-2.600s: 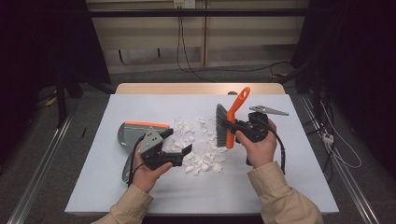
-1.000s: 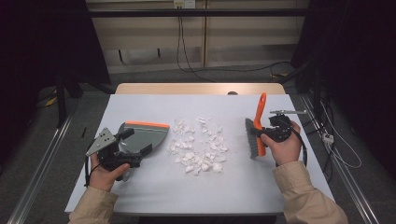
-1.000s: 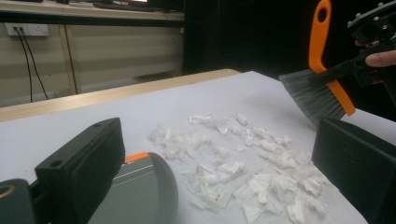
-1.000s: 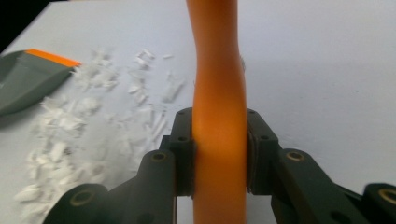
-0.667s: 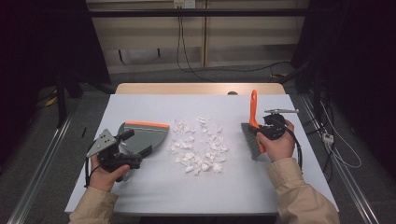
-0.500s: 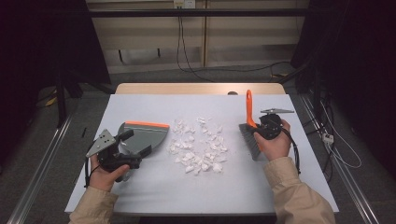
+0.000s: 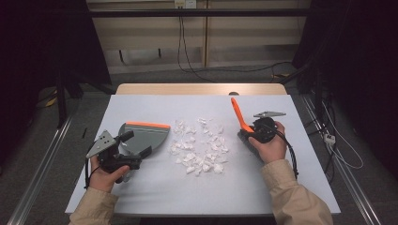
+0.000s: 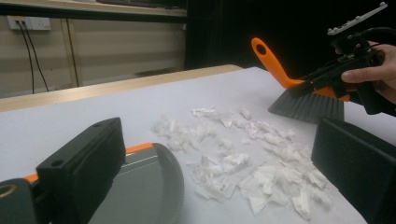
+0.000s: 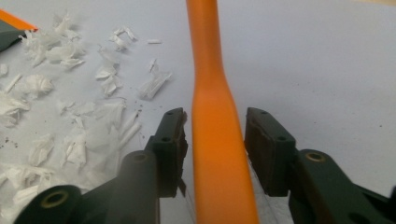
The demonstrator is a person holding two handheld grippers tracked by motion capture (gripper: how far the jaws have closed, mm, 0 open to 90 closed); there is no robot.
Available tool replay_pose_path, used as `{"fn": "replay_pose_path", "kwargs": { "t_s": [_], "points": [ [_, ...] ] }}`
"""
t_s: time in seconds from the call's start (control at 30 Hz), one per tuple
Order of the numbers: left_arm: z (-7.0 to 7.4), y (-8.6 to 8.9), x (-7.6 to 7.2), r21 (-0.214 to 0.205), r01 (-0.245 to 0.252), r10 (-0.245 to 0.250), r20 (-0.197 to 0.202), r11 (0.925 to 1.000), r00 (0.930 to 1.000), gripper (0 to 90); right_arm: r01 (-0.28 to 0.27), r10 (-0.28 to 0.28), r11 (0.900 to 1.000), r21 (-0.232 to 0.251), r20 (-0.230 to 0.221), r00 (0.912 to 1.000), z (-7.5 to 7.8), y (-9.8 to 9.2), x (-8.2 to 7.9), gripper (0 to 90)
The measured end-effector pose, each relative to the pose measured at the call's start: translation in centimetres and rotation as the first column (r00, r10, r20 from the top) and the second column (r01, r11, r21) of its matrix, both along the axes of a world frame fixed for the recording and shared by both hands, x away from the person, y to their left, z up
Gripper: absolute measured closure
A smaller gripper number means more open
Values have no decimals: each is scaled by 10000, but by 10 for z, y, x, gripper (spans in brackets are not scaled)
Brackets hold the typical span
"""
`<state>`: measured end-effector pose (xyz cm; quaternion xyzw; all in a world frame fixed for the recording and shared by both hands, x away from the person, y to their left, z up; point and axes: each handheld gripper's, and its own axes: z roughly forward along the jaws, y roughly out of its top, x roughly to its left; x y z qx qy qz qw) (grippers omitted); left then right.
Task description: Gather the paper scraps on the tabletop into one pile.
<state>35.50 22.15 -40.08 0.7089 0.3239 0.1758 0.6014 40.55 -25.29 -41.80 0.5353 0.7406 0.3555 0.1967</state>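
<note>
Right gripper: the right gripper (image 9: 212, 144) had its jaws parted a little around the orange plastic handle of the grey-bristled hand brush (image 9: 212, 116); they had just been opening, and a slim gap showed on each side, so the pads were not pressing the handle.
Brush: in the high view the hand brush (image 7: 240, 123) stood bristles-down on the pale blue table (image 7: 141, 197), at three o'clock from the litter, handle slanting toward eleven o'clock.
Left gripper: the left gripper (image 7: 123, 151) sat at the rear of the grey plastic dustpan with an orange lip (image 7: 143, 136); its own view showed the jaws set wide, the dustpan low between them, and I could not tell whether they gripped it.
Litter: the torn white paper scraps (image 7: 199, 145) lay mid-table, between dustpan at nine o'clock and brush at three o'clock.
Risk: with the handle loose between the jaws, the brush would probably topple or slide, since only the bristles carried it.
Risk, second: a fall toward nine o'clock could scatter scraps away from the dustpan lip.
Writing: no brand, label or lettering was legible on any item.
</note>
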Motion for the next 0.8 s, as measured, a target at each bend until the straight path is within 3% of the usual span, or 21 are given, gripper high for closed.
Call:
{"fn": "replay_pose_path", "kwargs": {
  "t_s": [0.2, 0.37, 0.5, 0.6, 0.8],
  "points": [
    [0, -1, -1, 46, 5, -5, 14, 10000, 10000, 27, -85, 91, 9993, -365, 172, 9998, 11, -5, -11, 534],
    [0, -1, -2, 55, -39, 39, 9, 10000, 10000, 28, -78, 75, 9988, -484, -54, 10000, 14, -10, -22, 539],
    [1, -1, -3, 40, -39, 39, 17, 10000, 10000, 29, -45, 30, 9977, -670, -229, 9997, 13, -12, -28, 587],
    [0, 0, -3, 43, -54, 54, -1, 10000, 10000, 29, -169, 126, 9979, -629, -678, 9976, 8, -12, -29, 708],
    [0, 0, -4, 62, -80, 80, -22, 9999, 10000, 29, -64, 24, 9986, -522, -766, 9971, 6, -11, -25, 716]
  ]
}}
